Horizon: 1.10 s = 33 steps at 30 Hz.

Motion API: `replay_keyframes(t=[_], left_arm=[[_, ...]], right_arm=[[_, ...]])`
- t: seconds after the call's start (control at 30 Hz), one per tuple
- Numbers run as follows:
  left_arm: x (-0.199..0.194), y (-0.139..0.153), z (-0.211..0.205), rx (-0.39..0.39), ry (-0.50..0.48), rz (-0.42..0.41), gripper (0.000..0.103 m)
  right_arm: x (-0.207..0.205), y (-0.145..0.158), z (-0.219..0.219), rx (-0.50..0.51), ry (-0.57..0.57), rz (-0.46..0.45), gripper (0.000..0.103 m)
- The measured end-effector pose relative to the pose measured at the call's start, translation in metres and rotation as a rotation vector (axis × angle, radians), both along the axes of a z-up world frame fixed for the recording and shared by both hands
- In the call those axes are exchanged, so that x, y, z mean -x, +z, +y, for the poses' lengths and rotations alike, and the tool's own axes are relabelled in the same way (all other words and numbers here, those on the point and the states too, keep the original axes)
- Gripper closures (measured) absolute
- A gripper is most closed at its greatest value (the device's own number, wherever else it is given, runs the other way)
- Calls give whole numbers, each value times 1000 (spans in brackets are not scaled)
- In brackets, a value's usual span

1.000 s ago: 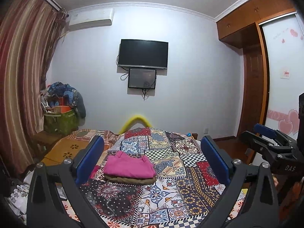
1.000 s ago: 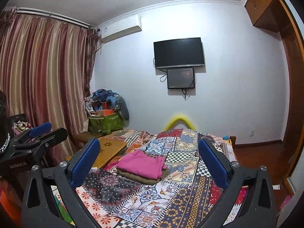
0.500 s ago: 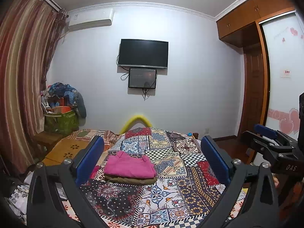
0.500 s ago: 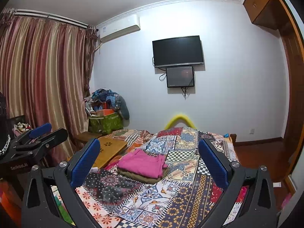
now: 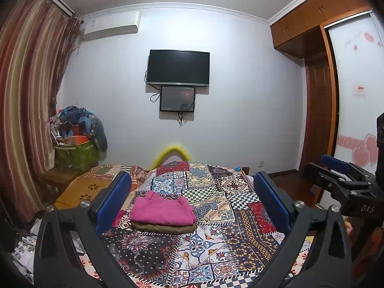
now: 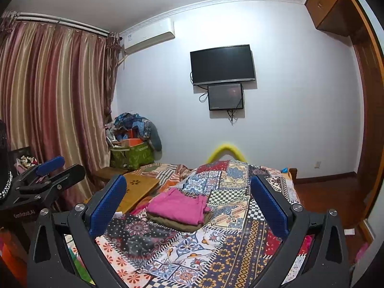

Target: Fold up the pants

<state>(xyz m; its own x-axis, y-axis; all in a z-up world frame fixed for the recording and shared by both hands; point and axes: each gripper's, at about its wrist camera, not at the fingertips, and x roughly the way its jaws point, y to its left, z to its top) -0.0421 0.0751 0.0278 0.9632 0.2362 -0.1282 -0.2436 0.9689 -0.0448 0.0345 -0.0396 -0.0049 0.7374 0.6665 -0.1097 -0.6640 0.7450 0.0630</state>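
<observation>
Left wrist view: I am holding the left gripper (image 5: 192,201) above the near end of the bed (image 5: 240,218), fingers spread wide and gripping nothing. The pink pants (image 5: 163,207) are lying folded into a compact rectangle, stacked on a folded olive garment (image 5: 165,228) that is sitting on the bed's patchwork cover, left of the bed's centre line and toward its near half. The right gripper (image 6: 189,206) is likewise hovering over the near end of the bed, fingers released and empty; in its view the same pink pants (image 6: 177,205) are resting square on the olive garment (image 6: 182,224).

Judgement: the folding step is appearing complete, since no leg or waistband is trailing off the stack. No unfolded pants are showing anywhere on the bed. The next move is calling for either retiring both grippers or locating another garment; if one is needed, the pile beyond the far left corner of the bed is the only likely source.
</observation>
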Motion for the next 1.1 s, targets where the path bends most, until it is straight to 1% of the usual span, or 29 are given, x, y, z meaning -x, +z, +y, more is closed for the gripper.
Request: replay_keyframes(t=[1.1], left_arm=[[-4, 0, 6, 19, -30, 9, 0]], right_arm=[[4, 0, 1, -6, 0, 4, 0]])
